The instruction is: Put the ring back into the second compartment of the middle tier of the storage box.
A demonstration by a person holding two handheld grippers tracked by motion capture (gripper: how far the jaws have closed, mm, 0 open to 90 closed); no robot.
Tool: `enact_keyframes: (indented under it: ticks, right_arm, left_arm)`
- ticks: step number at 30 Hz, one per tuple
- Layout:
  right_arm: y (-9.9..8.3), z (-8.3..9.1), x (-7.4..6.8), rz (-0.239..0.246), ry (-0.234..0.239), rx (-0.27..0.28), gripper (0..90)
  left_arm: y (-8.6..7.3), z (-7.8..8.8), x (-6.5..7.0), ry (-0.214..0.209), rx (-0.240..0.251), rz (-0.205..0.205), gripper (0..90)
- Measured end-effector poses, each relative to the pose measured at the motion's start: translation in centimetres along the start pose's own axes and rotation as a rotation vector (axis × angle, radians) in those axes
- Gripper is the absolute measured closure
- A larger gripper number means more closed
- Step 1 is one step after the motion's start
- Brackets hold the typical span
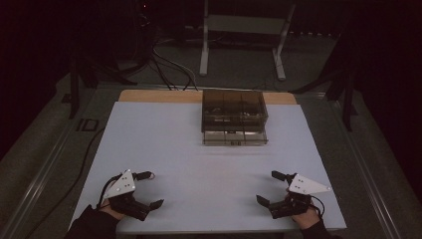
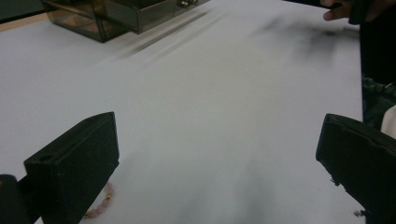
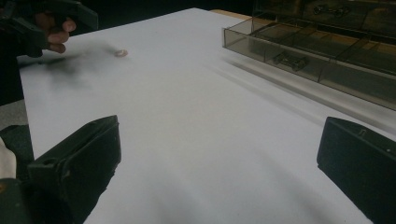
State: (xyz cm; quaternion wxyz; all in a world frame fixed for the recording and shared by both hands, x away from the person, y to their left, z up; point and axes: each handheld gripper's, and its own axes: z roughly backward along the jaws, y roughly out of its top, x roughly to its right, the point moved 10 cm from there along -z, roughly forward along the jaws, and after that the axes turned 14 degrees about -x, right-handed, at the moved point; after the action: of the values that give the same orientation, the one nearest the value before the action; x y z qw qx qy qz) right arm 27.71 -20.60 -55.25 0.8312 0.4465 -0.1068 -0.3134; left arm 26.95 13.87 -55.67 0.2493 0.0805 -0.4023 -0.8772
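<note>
A smoky see-through drawer box (image 1: 233, 110) stands at the back middle of the white table (image 1: 199, 164), with its bottom drawer (image 1: 235, 138) pulled out. In the right gripper view the drawer (image 3: 327, 70) has compartments, and one holds a small metal piece (image 3: 290, 59). My left gripper (image 1: 151, 189) rests near the front left edge, jaws wide apart and nothing between them (image 2: 219, 140). A small pink bead bracelet (image 2: 100, 205) lies on the table beside its left jaw, also visible as the bracelet (image 3: 121, 52) far off. My right gripper (image 1: 268, 187) sits at the front right, open and empty (image 3: 222, 135).
A metal stand (image 1: 244, 30) and loose cables (image 1: 169, 64) are on the dark floor behind the table. A strip of bare wood (image 1: 159, 96) runs along the table's far edge. Dark stand legs (image 1: 74, 79) flank the table at the left and right.
</note>
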Motion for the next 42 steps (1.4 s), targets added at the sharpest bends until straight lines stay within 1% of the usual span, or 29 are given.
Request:
enact_keyframes:
  ticks: [2,4,7,9,10,13,16,19,20,23,25,33,35,37,42]
  right_arm:
    - [0.0,0.0,0.0,0.002,-0.002,-0.003,0.0]
    - [0.0,-0.1,-0.1,0.002,0.000,-0.003,0.0]
    - [0.0,-0.1,-0.1,0.003,0.000,-0.004,0.0]
    - [0.0,-0.1,0.0,0.001,-0.003,-0.002,0.0]
    - [0.0,-0.1,0.0,-0.002,-0.004,-0.001,0.0]
    - [0.0,-0.1,0.0,-0.003,-0.004,-0.001,0.0]
    - [0.0,-0.2,-0.1,-0.002,-0.002,-0.002,0.0]
    - [0.0,-0.2,0.0,-0.006,0.000,-0.002,0.0]
    - [0.0,-0.2,0.0,-0.006,0.000,-0.002,0.0]
    - [0.0,-0.1,0.0,-0.006,-0.002,-0.002,0.0]
    - [-0.1,-0.2,0.0,-0.006,-0.001,-0.004,0.0]
    - [-0.1,-0.2,0.0,-0.006,-0.004,-0.010,0.0]
    - [-0.1,-0.2,0.0,-0.007,-0.005,-0.010,0.0]
    - [-0.2,-0.2,0.0,-0.006,-0.005,-0.012,0.0]
    - [-0.2,-0.3,0.0,-0.005,-0.006,-0.012,0.0]
  left_arm:
    - [0.1,0.0,0.2,-0.005,-0.001,-0.009,0.8]
    - [0.3,0.1,0.3,-0.001,-0.001,-0.018,0.8]
    - [0.7,0.2,0.5,-0.006,0.008,-0.022,0.8]
    - [1.3,0.5,0.6,-0.005,0.024,-0.036,0.8]
    - [1.5,0.5,0.7,-0.010,0.027,-0.041,0.8]
    - [1.6,0.3,0.7,-0.006,0.022,-0.044,0.8]
    - [1.8,0.3,0.4,-0.001,0.028,-0.044,0.8]
    - [2.3,0.6,-0.1,0.009,0.054,-0.033,0.8]
    - [2.3,0.6,-0.1,0.009,0.054,-0.033,0.8]
    - [2.6,1.0,-0.6,0.031,0.074,-0.033,0.8]
    - [2.6,1.1,-0.9,0.042,0.075,-0.031,0.8]
    - [2.6,1.4,-2.3,0.065,0.088,0.004,0.8]
    - [2.6,1.4,-2.6,0.076,0.090,0.005,0.8]
    - [2.6,1.4,-2.7,0.077,0.093,0.008,0.8]
    - [2.4,1.5,-4.1,0.108,0.093,0.039,0.8]
